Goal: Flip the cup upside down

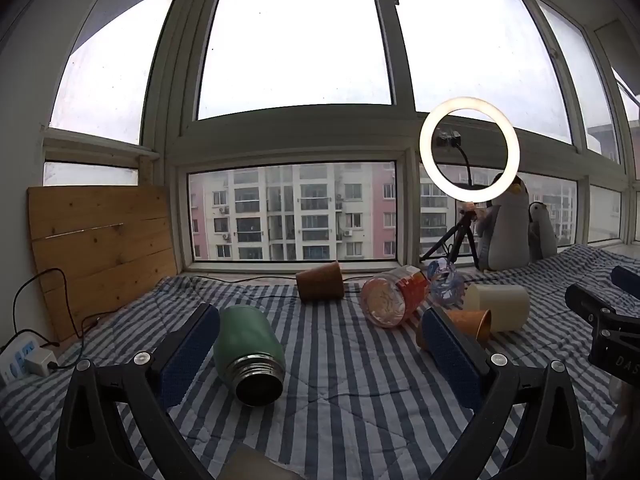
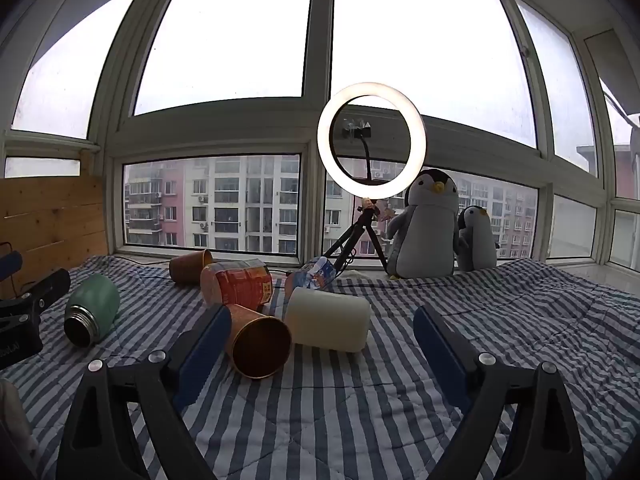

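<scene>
Approach step, nothing grasped yet. Both the left claw (image 1: 320,354) and the right claw (image 2: 322,350) gaped wide, empty. The brown cup (image 2: 258,342) lay sideways on the striped bed (image 2: 520,320), at ten o'clock beside the right claw's left finger. Next, I judge: straddle it, close, invert.

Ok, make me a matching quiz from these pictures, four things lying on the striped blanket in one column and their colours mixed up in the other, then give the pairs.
Things:
1. flask
2. jar
3. cylinder
4. near paper cup

Colours:
A. cream
B. brown with a coppery inside
C. green with a metal threaded mouth
D. clear with an orange-red label

Pairs: 1-C, 2-D, 3-A, 4-B

All four lie on their sides on the blanket.
</scene>
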Tool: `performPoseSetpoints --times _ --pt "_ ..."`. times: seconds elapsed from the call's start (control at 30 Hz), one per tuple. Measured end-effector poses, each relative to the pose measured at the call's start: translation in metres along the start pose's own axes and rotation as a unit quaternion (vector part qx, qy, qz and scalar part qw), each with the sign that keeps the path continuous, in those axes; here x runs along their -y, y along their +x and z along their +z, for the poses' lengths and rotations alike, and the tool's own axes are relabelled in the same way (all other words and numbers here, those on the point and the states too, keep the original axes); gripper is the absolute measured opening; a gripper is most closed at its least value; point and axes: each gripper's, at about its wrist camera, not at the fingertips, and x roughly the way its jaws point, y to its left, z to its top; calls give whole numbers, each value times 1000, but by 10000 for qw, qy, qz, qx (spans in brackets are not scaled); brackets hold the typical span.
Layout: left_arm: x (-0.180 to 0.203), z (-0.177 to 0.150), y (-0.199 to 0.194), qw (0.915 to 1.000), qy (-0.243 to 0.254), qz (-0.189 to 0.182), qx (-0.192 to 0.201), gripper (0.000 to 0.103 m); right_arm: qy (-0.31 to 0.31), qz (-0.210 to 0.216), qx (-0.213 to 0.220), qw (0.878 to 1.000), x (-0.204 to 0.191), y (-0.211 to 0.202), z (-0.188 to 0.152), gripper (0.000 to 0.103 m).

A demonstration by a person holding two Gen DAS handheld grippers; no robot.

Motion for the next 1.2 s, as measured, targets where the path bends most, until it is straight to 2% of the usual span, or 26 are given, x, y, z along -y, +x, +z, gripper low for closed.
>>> performPoseSetpoints --times 1.2 --pt "2 -3 3 10000 -2 -27 -26 103 23 3 -22 10000 3 -1 0 91"
